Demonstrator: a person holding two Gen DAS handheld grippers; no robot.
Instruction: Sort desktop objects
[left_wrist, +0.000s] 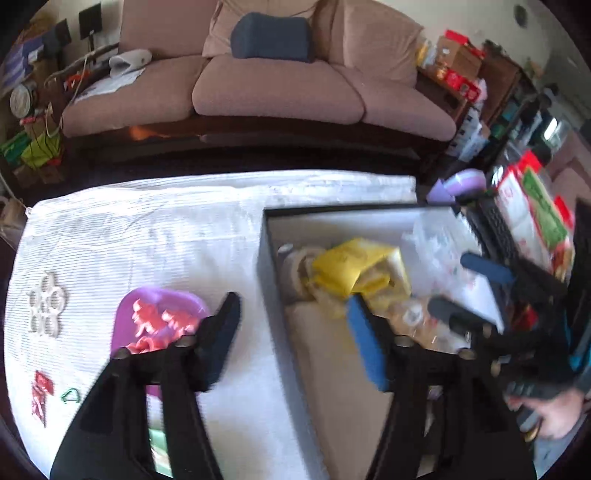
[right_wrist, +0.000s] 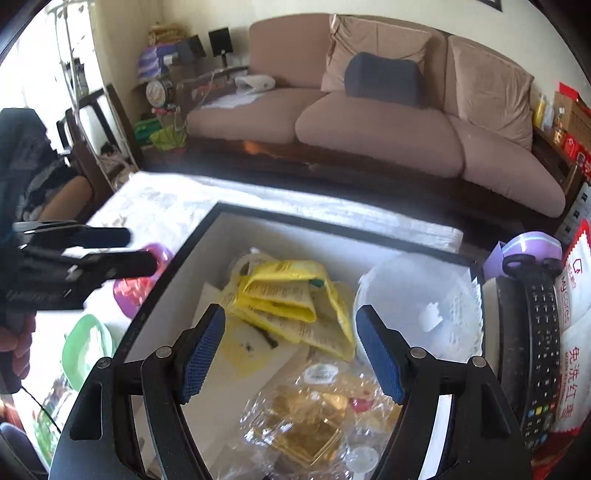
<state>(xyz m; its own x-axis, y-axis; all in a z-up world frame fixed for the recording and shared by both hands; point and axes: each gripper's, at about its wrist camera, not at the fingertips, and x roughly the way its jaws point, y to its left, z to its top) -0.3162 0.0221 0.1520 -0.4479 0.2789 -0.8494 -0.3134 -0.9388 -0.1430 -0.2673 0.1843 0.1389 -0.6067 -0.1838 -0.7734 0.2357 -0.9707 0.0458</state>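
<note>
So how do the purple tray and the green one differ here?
The purple tray lies farther up the white cloth; the green tray sits nearer the camera. The purple tray holds red and pink pieces; the green tray's contents are too washed out to tell. In the right wrist view, the left gripper overlaps the purple tray, while the green one is unobstructed. Both sit on the cloth, left of the black-rimmed box.

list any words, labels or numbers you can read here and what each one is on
"免洗红枣" in red, on the white and red packet at the right edge of the right wrist view.
"mycores", partly cut off, printed higher on the same packet.
Yellow sachets in the box: lines of print, too small to read.
Remote control: button marks, too small to read.
Round sticker on the clear plastic bag: blurred.
</note>
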